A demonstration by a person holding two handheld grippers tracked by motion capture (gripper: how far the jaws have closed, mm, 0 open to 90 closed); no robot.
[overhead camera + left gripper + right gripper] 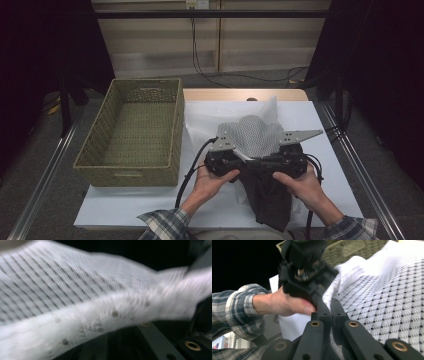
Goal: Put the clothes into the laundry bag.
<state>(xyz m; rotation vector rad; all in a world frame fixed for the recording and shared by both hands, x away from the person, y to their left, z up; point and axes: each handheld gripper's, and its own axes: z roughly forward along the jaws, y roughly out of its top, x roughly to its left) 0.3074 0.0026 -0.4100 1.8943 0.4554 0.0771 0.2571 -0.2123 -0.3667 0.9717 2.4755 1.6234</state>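
In the middle of the high view, the left gripper and the right gripper are holding a garment up between them, just above the white counter. Both sets of fingers are pinched narrow on the cloth: in the right gripper view the black fingers are pressing a fold of white mesh at the centre of the frame, and in the left gripper view a blurred fleecy edge of the garment is crossing from lower left to upper right. The mesh part is bulging upward and a dark part is hanging limp toward the bottom of the high view, so the piece is looking light, soft and floppy, with no stiffness of its own. It is likely sagging wherever it is not being held, and the open mesh may be snagging on finger edges. Holding it at two spread points along the top hem, as now, is probably the best grip. A woven basket is standing at the left of the high view, beside the counter's white sheet.
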